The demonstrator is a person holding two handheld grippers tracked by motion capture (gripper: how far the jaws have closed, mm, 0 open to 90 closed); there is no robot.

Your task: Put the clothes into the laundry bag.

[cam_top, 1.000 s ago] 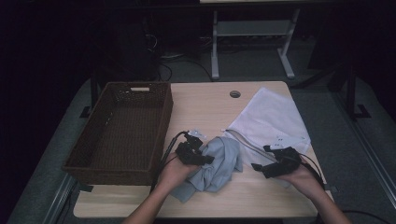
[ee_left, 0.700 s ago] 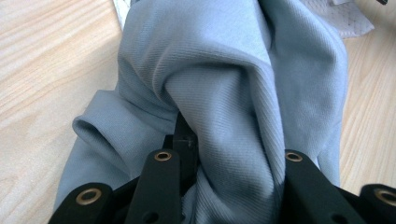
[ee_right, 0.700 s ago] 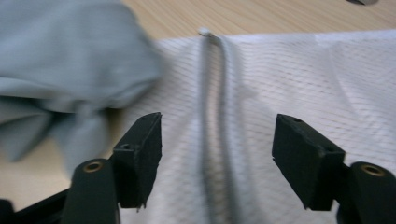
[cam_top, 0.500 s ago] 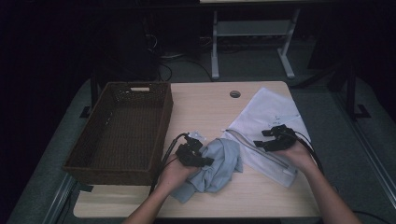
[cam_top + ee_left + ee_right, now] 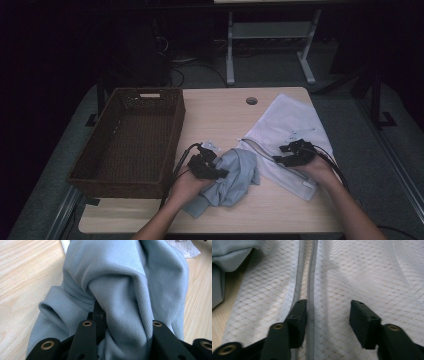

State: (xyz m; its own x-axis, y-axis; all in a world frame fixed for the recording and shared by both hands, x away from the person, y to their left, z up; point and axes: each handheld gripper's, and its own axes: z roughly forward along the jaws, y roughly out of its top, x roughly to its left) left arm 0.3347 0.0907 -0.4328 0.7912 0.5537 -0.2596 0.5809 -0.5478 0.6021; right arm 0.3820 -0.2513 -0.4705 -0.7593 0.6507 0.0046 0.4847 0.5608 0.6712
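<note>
Table (image 5: 280, 210): white mesh bag (image 5: 290, 125) at right edge; blue-grey garment (image 5: 235, 175) bunched near front edge, clamped by left gripper (image 5: 117, 322). Right gripper (image 5: 328, 315) half open, jaws just closing astride zipper (image 5: 311, 290), apparently gripping nothing yet; risk: pinching both mesh layers, so bag won't open.

Blue garment (image 5: 120, 277): soft ribbed knit. Mesh bag (image 5: 367, 277): white netting. Table (image 5: 220, 115): matt wood. Basket (image 5: 135, 140): woven wicker.

Each black gripper (image 5: 218, 170) has blocky jaws pinned with brass-ringed rivets and trails a dark cable (image 5: 176, 167).
</note>
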